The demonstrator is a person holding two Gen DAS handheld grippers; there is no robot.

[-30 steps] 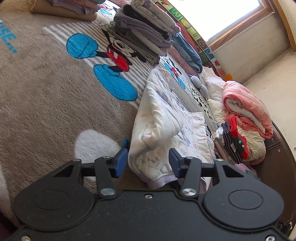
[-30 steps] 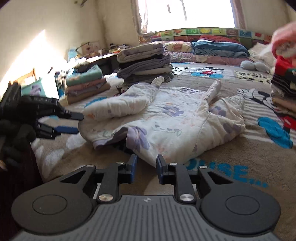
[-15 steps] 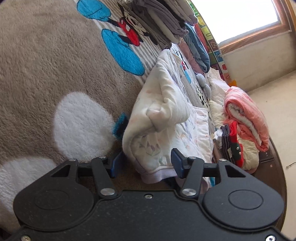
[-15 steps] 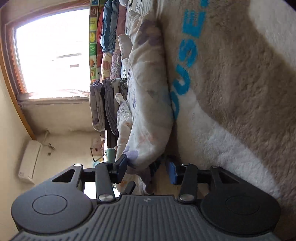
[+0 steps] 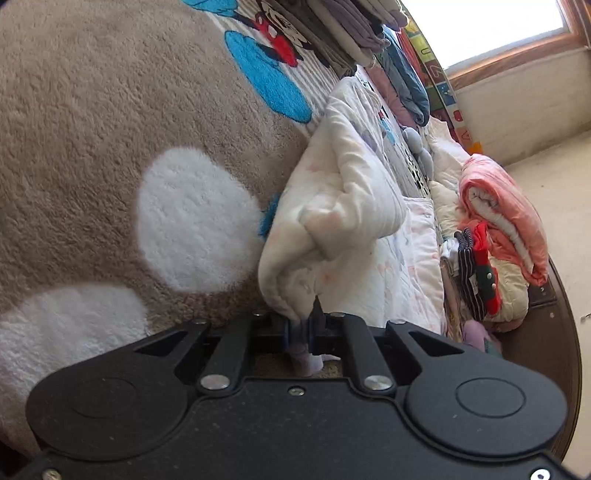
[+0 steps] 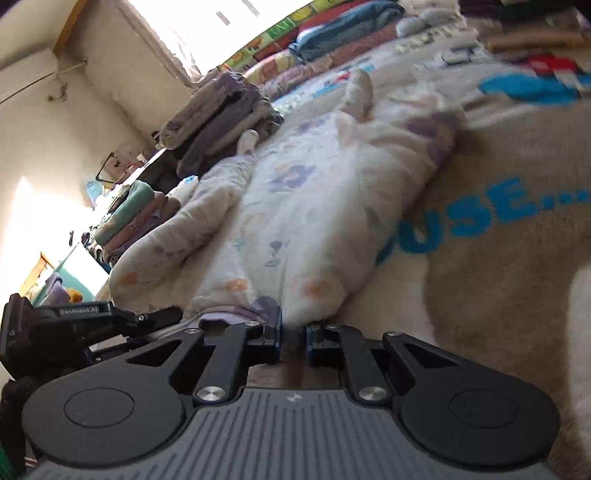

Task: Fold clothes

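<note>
A white quilted garment with pale floral print lies crumpled on a beige Mickey Mouse blanket. My left gripper is shut on its purple-trimmed hem at the near edge. In the right wrist view the same garment stretches away from me, one sleeve folded over on the left. My right gripper is shut on the garment's near hem, close to the blanket. The left gripper shows at the left of that view, on the same hem.
A tall stack of folded grey clothes stands behind the garment. A smaller folded pile sits at the left. A pink quilt and folded striped clothes lie at the bed's edge. Rolled bedding lines the window wall.
Both grippers moved down onto the garment's near hem and closed on it; they were open around the fabric half a second ago. The right gripper has rotated back to level.
</note>
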